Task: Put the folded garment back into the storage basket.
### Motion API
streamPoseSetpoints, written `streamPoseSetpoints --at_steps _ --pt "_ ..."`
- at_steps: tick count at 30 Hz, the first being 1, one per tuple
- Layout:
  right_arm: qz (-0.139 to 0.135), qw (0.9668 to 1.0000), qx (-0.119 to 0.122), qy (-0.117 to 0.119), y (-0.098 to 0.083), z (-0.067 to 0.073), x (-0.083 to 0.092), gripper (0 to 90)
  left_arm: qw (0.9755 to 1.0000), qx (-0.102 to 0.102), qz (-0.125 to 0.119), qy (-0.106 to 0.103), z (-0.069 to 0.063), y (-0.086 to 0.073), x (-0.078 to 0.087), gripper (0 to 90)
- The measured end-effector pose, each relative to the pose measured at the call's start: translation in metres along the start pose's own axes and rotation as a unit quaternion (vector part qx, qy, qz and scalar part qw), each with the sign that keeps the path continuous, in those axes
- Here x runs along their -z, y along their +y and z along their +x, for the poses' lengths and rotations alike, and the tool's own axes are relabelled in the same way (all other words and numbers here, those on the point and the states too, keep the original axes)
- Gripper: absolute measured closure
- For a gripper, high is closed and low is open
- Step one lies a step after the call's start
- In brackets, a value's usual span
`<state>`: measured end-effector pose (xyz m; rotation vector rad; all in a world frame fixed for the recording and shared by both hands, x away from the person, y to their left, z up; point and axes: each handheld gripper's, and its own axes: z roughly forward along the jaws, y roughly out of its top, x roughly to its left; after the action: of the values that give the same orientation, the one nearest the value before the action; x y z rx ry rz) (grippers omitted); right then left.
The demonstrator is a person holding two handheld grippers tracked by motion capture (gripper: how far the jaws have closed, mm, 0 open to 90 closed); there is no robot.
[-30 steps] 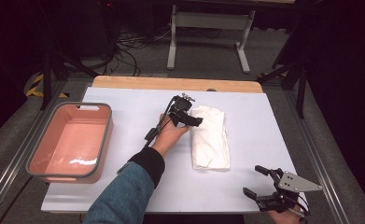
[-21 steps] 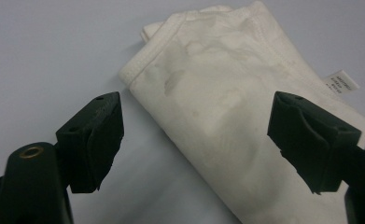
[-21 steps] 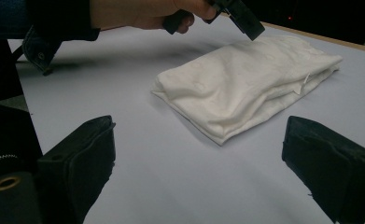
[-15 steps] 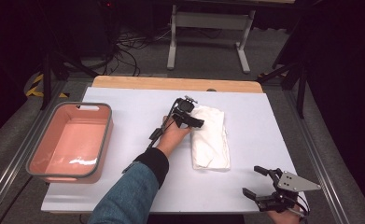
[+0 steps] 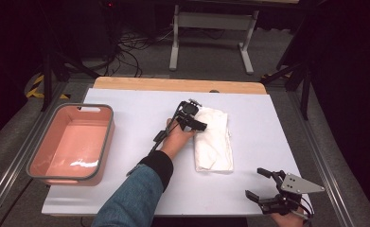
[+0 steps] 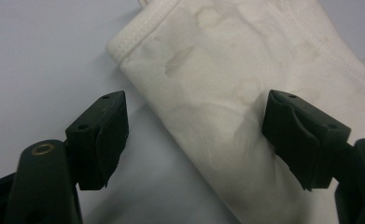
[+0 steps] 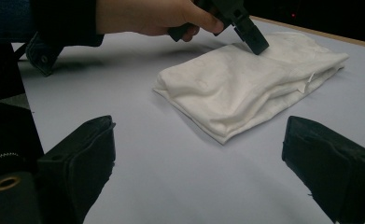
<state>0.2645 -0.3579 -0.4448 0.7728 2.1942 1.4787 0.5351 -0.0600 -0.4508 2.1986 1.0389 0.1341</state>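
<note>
So the folded white cloth (image 5: 213, 138) lies on the desk (image 5: 126, 101), right of the middle. The left gripper (image 5: 195, 124) sits at its far left edge with jaws spread; they've just been closing a bit, one over the cloth, one over bare desk. Can't really tell if a pad touches the fabric. The right gripper (image 5: 258, 184) rests at the near right corner, jaws wide apart with nothing between, partly cut off. The pink bin (image 5: 71, 142) stands far left.

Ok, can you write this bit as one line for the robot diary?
left gripper: jaws closing, straddling edge of folded white cloth, no grip yet | right gripper: open, idle | pink plastic tub: empty
</note>
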Motion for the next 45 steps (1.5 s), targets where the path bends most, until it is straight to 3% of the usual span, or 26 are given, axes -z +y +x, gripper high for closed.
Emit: streamPoseSetpoints --at_steps 7,10,16,27,34,45 --pt "0.001 1.0000 -0.003 0.002 0.000 0.000 -0.001 10.1 1.0000 -0.009 0.003 0.000 -0.005 0.000 -0.002 29.7" --pt "0.002 1.0000 -0.003 0.003 0.000 0.000 -0.001 10.1 1.0000 0.004 0.003 0.002 -0.008 0.000 -0.002 31.0" --pt "-0.002 1.0000 -0.006 0.006 0.000 -0.001 -0.001 10.1 0.9999 0.003 0.003 0.013 -0.015 0.000 -0.004 33.3" --pt "-0.002 1.0000 -0.004 0.009 0.000 -0.001 -0.002 10.1 0.9999 0.009 0.003 -0.009 -0.023 0.000 -0.004 56.9" --pt "-0.004 1.0000 0.000 0.008 0.001 0.000 -0.001 10.1 0.9995 0.023 0.005 -0.020 -0.023 0.000 -0.003 66.3" --pt "-0.002 1.0000 -0.002 0.007 0.000 -0.001 -0.002 10.1 0.9998 0.010 0.002 -0.020 -0.024 0.000 -0.003 70.7"
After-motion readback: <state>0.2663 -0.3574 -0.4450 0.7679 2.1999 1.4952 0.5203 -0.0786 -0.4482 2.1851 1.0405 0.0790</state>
